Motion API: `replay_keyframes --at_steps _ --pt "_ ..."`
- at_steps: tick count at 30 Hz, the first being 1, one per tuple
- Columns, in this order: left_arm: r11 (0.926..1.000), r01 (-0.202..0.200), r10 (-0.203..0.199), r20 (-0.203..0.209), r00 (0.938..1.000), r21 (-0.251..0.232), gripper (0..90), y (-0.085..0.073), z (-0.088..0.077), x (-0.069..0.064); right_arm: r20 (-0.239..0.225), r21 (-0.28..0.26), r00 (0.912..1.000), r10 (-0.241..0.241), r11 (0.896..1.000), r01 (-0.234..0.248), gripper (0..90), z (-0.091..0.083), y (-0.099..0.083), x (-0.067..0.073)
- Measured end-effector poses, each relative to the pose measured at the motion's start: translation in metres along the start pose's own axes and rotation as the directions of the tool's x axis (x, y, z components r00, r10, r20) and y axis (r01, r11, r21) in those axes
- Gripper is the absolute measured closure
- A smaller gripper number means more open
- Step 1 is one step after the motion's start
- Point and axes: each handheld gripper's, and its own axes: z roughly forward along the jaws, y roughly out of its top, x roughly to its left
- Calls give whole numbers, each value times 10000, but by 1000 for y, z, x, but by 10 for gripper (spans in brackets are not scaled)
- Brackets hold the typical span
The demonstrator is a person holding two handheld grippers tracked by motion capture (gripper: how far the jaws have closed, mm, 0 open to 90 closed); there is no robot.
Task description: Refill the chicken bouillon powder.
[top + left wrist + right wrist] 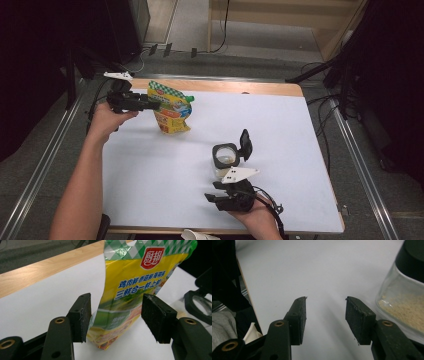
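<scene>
White sheet covers the surface (280, 130); bare wood strip (235, 87) along the far edge. Grey carpet floor (40, 150) all round, metal rails (357, 165) running near-to-far on both sides. Black cables (320, 107) trail off the far right corner. Dark curtains (30, 60) left and right. Pale wooden furniture (280, 20) at the far end. Lighting dim, even.
</scene>
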Motion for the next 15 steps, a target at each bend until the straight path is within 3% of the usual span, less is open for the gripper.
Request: replay_keyframes --at_steps 8,15 --pt "9999 -115 116 35 9999 -30 444 3 5 -4 -294 -3 9989 -356 9994 356 523 11 10 8" --pt "9996 -267 265 182 9995 96 555 3 4 -8 -404 -123 9972 -635 9979 630 522 15 22 12"
